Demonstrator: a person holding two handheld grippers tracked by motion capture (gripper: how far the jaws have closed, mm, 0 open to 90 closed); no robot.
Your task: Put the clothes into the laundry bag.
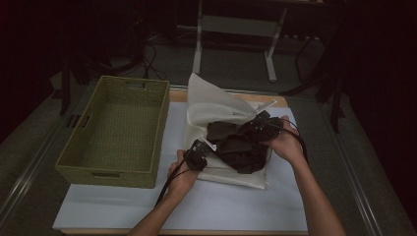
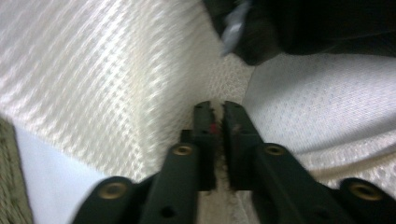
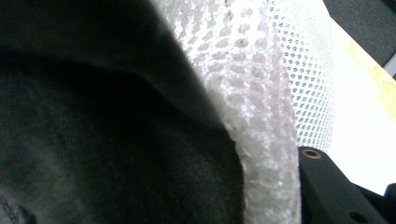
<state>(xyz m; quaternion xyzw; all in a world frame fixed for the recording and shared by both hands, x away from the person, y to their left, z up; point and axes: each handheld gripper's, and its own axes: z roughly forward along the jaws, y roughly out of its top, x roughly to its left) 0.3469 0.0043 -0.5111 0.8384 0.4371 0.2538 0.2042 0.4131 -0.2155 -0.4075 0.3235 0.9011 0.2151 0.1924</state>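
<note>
Resting low at the near edge of the white mesh bag (image 1: 216,115), the left gripper (image 1: 200,150) has its two black jaws drawn almost together; in the left gripper view they pinch the bag's seam between their tips (image 2: 217,114), the woven cloth rising in folds to either side. The left hand (image 1: 182,174) holds it just off the white sheet (image 1: 196,206) that covers the table. Farther in, the dark garment (image 1: 236,147) lies bunched in the bag's open mouth, spilling towards the person. The right gripper (image 1: 255,129), held in the right hand (image 1: 287,142), sits at the far right of that mouth. In the right gripper view the bag's mesh edge (image 3: 261,140) runs just beside one jaw with the dark cloth (image 3: 93,140) pressed close, but whether the jaws clamp anything I cannot tell. To the left, well apart from the bag, stands the woven green basket (image 1: 142,88). Beyond the table, a white frame (image 1: 236,24) stands on the floor.
</note>
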